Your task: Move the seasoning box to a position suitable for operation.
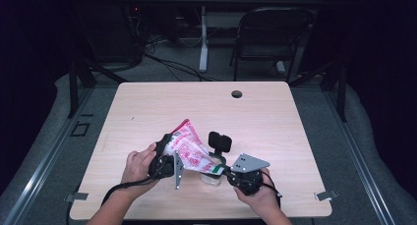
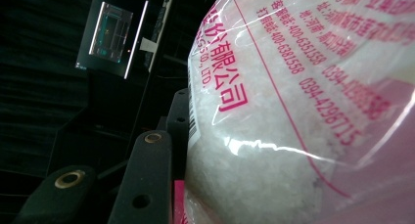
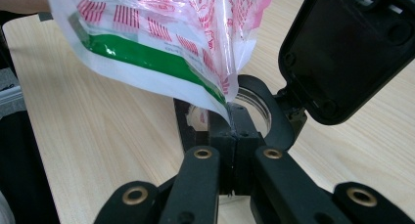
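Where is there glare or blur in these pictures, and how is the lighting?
High view: table evenly lit, surroundings dark. Left gripper view: a bright glare streak across the bag, its near print soft, the background dim. Right gripper view: sharp, bright light on the bag's green stripe.

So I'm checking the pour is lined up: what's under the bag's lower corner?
A clear jar with a hinged black lid open sits under the bag. The right gripper pinches that corner, hiding the jar's inside.

The far half of the table (image 1: 206, 102) lies bare; near the front edge, the tilted bag (image 1: 189, 149), jar (image 1: 212, 178) and black flip lid (image 1: 220, 141) crowd the middle.
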{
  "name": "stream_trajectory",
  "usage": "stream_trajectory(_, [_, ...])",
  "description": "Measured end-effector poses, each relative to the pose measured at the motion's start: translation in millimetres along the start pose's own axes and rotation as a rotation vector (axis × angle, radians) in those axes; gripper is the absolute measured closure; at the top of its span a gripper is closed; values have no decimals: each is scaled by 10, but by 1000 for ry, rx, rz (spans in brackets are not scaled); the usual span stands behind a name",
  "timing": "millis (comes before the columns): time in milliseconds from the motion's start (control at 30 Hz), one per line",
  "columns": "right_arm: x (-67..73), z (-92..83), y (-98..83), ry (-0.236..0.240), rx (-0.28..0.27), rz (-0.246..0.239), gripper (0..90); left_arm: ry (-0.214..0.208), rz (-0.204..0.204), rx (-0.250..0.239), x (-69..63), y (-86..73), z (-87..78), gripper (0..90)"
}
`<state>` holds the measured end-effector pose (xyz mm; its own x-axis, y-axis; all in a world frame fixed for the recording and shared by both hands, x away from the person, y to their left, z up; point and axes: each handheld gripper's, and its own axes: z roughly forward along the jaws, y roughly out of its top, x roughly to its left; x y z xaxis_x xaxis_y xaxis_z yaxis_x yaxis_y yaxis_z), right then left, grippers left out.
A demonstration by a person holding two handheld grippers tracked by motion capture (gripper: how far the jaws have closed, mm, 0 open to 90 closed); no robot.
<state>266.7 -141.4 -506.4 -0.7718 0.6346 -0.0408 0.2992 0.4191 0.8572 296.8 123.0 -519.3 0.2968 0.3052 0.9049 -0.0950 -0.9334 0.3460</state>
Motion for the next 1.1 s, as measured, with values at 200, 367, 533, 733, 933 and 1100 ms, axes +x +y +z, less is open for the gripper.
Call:
stream_trajectory(200, [-3,2,-4,-3,5,-3,900,17,3,-2,-12,3,-6,654])
stream_trajectory(367, [-6,13,-11,-4,6,1,900,30,6,0,-26,6,-11,655])
stream_trajectory(533, [-12,20,-18,-4,6,5,900,44,10,-3,-36,12,-13,655])
stream_trajectory(733, [-22,27,-31,-5,8,5,900,59,18,-2,-45,24,-18,655])
stream_trajectory(933, [-36,26,-43,-7,15,6,900,73,22,-10,-48,42,-17,655])
stream_trajectory(1100, [-41,26,-48,-7,15,9,900,77,24,-10,-49,53,-20,655])
